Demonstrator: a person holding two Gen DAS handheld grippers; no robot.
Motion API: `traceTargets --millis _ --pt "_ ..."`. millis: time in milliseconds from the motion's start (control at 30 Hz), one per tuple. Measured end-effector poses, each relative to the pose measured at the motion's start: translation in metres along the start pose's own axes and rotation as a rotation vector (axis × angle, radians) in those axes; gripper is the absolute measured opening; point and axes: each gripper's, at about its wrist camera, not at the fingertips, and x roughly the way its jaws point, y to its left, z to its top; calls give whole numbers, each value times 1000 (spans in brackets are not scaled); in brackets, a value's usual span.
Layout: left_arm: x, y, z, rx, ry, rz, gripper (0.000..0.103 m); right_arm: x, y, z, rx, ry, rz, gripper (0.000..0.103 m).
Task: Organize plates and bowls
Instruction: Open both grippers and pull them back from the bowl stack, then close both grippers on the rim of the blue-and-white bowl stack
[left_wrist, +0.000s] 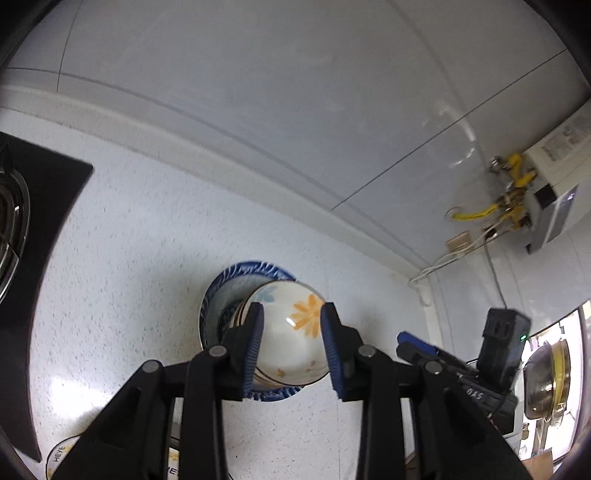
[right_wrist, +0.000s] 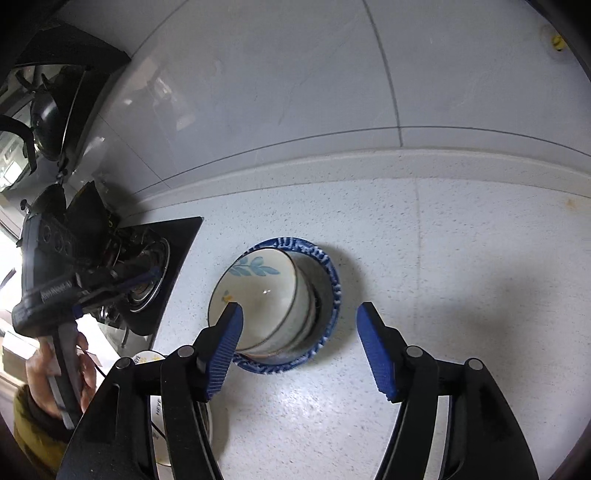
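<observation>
Here, in the left wrist view, one white flowered bowl (left_wrist: 291, 332) sits nested in one blue-rimmed bowl (left_wrist: 236, 295) on the speckled desk (left_wrist: 140, 236), with other rims stacked under it, too hidden to count. The left claw (left_wrist: 293, 347) points down at the stack, its two blue pads (left_wrist: 255, 350) apart on either side of the flowered bowl, above it and clamped on nothing. At the bottom edge lies one printed plate (left_wrist: 61, 452), and the right claw (left_wrist: 417, 345) shows at the right, its state unclear from here. One black stove (left_wrist: 44, 221) lies left. In the right wrist view, the same stack (right_wrist: 273, 302) stands mid-desk; the right claw (right_wrist: 301, 347) tilts down before it, jaws wide apart and empty. At the left a hand (right_wrist: 55, 380) grips the left claw's handle, beside the stove (right_wrist: 162, 266).
</observation>
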Motion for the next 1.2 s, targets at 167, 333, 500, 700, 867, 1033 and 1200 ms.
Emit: traceTargets --millis 167,333,500,700,867,1033,1200 --pt "-5 16 -1 -8 106 -4 31 -1 -31 -18 35 35 28 66" --pt "17 44 -5 -46 223 71 31 22 -57 -23 98 87 59 66" --pt "40 63 -4 -56 262 113 35 47 -60 -23 145 135 71 66" --pt "67 73 -3 -52 319 93 87 63 -48 -23 164 167 51 66" --pt "82 74 -5 -10 341 152 87 76 -43 -21 157 187 44 66" --pt "91 88 -5 -26 359 199 87 85 -42 -17 147 196 50 66" --pt "105 96 -5 -38 391 228 84 94 -47 -13 150 205 70 66"
